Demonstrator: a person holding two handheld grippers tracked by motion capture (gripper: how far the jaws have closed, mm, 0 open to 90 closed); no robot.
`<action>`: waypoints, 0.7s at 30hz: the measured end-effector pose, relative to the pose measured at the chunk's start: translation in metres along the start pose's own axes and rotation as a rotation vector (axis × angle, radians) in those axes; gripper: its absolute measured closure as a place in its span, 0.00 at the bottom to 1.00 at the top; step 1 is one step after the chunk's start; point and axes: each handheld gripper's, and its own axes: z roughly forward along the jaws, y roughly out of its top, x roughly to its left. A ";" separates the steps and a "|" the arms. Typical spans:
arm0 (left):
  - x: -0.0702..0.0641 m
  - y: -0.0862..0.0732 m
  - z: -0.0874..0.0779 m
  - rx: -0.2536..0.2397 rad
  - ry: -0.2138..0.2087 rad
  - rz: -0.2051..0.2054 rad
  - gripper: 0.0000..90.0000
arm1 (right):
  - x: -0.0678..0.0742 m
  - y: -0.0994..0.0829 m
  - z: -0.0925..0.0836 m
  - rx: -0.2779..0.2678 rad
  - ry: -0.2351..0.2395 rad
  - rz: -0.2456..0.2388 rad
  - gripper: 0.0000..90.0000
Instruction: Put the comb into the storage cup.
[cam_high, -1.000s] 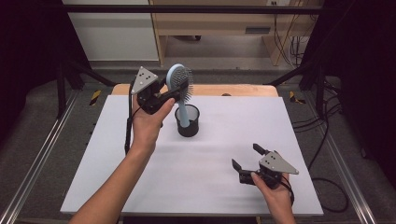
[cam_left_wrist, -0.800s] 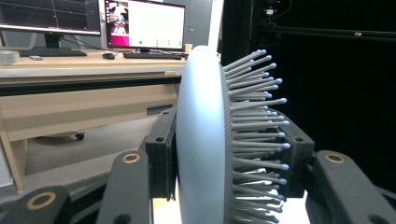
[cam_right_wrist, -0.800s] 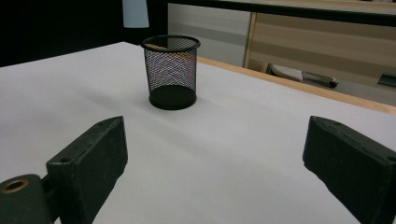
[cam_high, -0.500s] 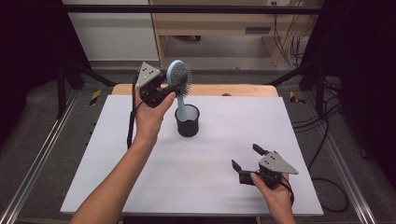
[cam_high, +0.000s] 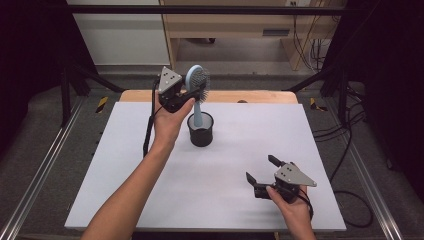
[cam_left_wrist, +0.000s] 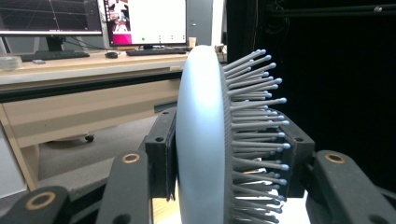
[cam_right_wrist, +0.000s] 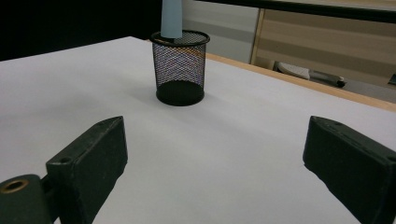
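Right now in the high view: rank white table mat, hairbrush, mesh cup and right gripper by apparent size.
1. White table mat, by far the largest.
2. Hairbrush, though its handle end sits inside the cup, so part is hidden.
3. Right gripper and mesh cup look too alike to rank; the gripper is also nearer the camera.

High view looks down over mesh cup (cam_high: 201, 131); right gripper view faces cup (cam_right_wrist: 180, 67) low, near; both share it.
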 end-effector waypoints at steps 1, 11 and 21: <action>0.000 -0.001 0.001 0.003 -0.004 -0.006 0.56 | 0.000 0.000 0.000 0.001 0.000 -0.001 0.08; -0.002 -0.008 0.008 0.012 0.001 0.002 0.56 | 0.000 0.000 0.000 -0.004 0.000 0.000 0.08; -0.002 -0.011 0.011 0.015 0.007 0.007 0.56 | 0.000 0.000 0.000 -0.005 0.002 0.002 0.08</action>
